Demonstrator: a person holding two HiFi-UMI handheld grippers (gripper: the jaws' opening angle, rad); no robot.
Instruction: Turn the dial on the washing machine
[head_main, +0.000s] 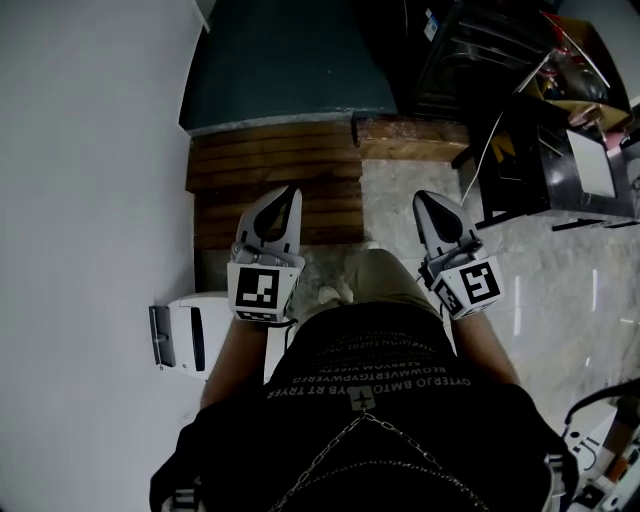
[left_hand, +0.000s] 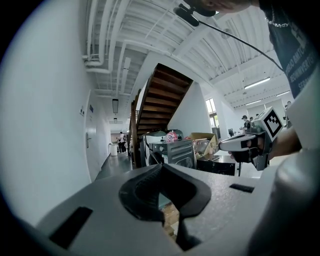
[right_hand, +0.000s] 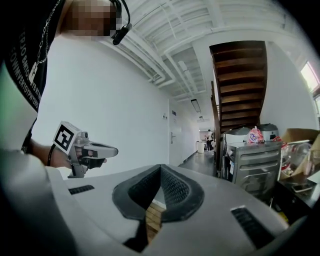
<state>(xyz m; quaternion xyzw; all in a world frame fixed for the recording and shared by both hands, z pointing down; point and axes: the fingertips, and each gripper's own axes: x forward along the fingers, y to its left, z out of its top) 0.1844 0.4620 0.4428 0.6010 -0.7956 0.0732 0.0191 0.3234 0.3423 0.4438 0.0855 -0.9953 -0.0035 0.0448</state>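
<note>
- The staircase (right_hand: 240, 85) rises ahead of both sets of jaws and to their right. A white wall (head_main: 90, 200) runs along their left.
- Under the stairs stands a cluster of grey machines (right_hand: 257, 165), well ahead of the jaws and right of their line. I take the washing machine to be among them. Its dial is too small to make out.
- Wooden boards (head_main: 275, 175) lie on the floor just under and ahead of the jaw tips.
- The left gripper (head_main: 291, 192) and right gripper (head_main: 421, 198) are held side by side, pointing forward. Both have their jaws pressed together at the tips, with nothing between them.
- Step in hand, as I judge it: the approach, with the dial untouched.
- The next move calls for closing the distance to the machines and finding the dial. Then one gripper's jaws must spread, set around the dial, pinch it and roll.
</note>
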